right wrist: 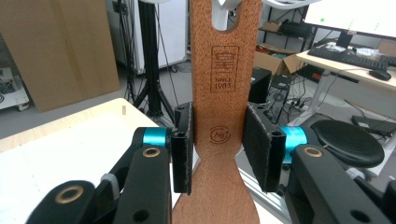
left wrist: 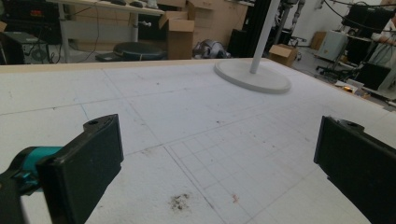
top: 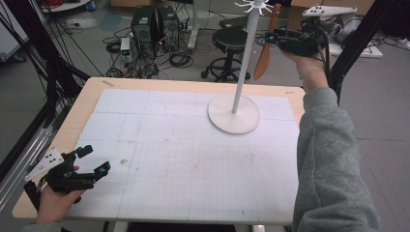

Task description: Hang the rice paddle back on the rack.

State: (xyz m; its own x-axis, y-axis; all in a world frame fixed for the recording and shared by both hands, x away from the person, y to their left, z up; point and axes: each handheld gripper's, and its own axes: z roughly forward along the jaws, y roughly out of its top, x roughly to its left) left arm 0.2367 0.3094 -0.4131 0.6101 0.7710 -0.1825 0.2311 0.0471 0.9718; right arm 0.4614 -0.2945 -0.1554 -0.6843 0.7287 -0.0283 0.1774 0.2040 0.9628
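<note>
Item: wooden spatula [right wrist: 219, 116], reddish-brown, flat handle with an elongated hanging slot near its upper end. Burned into the handle, per the right gripper view: a square emblem with "SINCE" above a four-digit year that is too small to read surely; lower down, a round stamp with the letters "Ag" inside.

Orientation: long axis near upright, slightly tilted; the slotted end points up, and the wider blade end points down. In the high view the spatula [top: 267, 46] hangs in the air beyond the far right part of the table [top: 77, 113], just beside the pole of the white stand [top: 234, 113], near its hooked crown.

Holder: right gripper [right wrist: 218, 147], raised high, jaws partly closed with both pads pressed on the narrow neck of the handle from either side.

Left gripper [left wrist: 212, 161]: jaws wide apart, nothing between them, held low over the near left corner of the white gridded mat [left wrist: 187, 116].

View notes: the markings are legible in the right gripper view alone; the high view gives the whole outline; the left gripper view gives the stand's round base and small stains on the mat.
</note>
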